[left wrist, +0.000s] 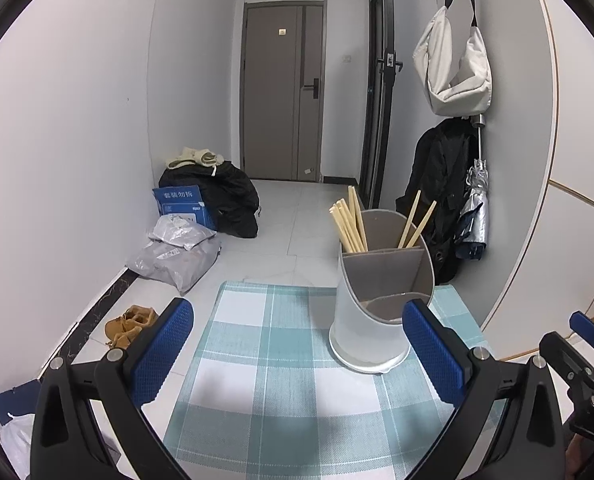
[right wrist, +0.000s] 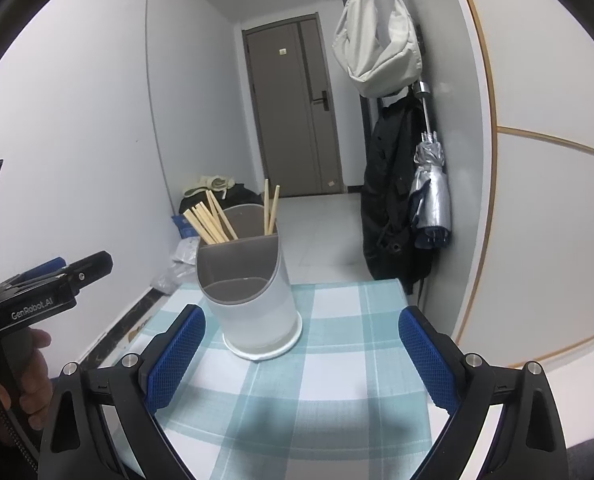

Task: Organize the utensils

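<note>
From the left wrist view, the left gripper stands with its blue pads wide apart and nothing between them. The white utensil holder sits upright on the checked cloth, ahead and off to the right of these tongs, its base just behind the right pad. Chopsticks stand in its two back compartments, long axes near vertical and fanning outward; the low front compartment looks empty, though its floor is mostly hidden. The other gripper's tip shows at the far right edge.

From the right wrist view, the right gripper is likewise spread open and empty. Here the holder lies ahead and to the left of centre, close behind the left pad, with the chopsticks rising above it. No loose utensil shows on the cloth, so I'd judge the sorting about done. Both tongs look about equally near.
</note>
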Demonstrator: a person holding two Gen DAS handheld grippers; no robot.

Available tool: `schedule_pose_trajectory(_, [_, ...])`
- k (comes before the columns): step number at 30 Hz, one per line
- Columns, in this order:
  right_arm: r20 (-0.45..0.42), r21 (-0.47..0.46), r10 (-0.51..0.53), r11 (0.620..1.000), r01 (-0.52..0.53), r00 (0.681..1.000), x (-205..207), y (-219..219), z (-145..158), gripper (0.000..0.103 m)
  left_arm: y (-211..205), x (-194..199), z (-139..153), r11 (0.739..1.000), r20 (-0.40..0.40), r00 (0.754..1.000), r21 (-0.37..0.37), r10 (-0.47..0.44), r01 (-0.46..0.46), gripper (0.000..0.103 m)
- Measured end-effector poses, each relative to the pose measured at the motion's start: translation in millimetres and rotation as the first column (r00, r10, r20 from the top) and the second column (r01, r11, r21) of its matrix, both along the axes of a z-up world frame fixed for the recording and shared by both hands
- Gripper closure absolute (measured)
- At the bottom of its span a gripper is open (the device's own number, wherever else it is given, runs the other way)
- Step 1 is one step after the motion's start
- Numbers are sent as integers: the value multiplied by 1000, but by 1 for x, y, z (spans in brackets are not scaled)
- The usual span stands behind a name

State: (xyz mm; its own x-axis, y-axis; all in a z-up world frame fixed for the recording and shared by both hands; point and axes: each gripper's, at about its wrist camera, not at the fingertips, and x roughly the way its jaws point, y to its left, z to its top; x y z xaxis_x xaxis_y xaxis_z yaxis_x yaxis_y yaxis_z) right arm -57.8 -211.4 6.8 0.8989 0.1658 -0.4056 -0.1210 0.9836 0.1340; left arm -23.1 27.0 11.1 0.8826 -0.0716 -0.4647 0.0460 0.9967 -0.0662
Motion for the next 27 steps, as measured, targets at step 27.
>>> schedule_pose_trajectory(27, [20, -27, -14, 1000, 15, 1000, -2, 0, 0, 5, 3, -3, 2, 1000, -3, 1000, -21, 12, -12, 1])
